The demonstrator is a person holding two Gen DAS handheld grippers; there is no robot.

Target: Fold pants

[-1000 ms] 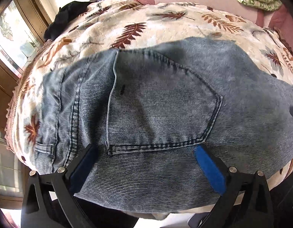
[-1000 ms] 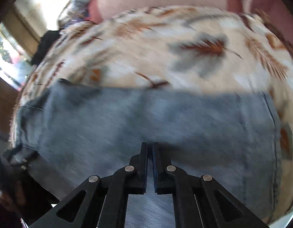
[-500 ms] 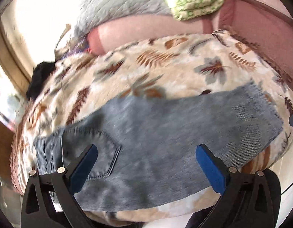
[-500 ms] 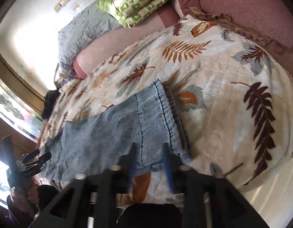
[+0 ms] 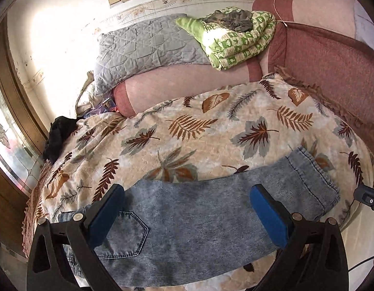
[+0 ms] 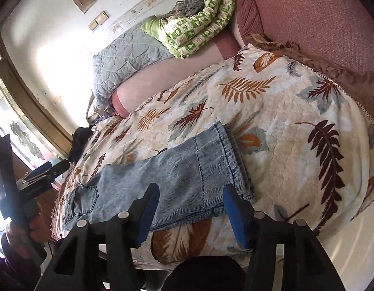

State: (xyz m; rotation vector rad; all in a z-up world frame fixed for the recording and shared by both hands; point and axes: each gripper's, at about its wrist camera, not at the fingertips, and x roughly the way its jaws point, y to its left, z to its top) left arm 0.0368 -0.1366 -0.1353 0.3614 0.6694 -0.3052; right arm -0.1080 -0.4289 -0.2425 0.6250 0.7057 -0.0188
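Note:
Light blue jeans (image 5: 199,223) lie flat along the near edge of the leaf-print bedspread (image 5: 199,131), folded lengthwise, back pocket at the left and hem at the right. My left gripper (image 5: 187,208) is open and empty, raised above the waist and thigh part. In the right wrist view the jeans (image 6: 162,181) run from the pocket at left to the hem (image 6: 228,152). My right gripper (image 6: 190,208) is open and empty, held above the hem end. The left gripper (image 6: 45,169) shows at that view's left edge.
A grey quilted pillow (image 5: 148,48) and a folded green blanket (image 5: 237,41) lie at the far side. A black garment (image 5: 57,138) sits at the bed's left corner. A red upholstered headboard (image 5: 332,72) lies to the right. A window (image 5: 7,140) is at the left.
Both grippers have lifted up and back from the jeans. The right gripper, shut a second ago, has opened. The jeans lie where they were.

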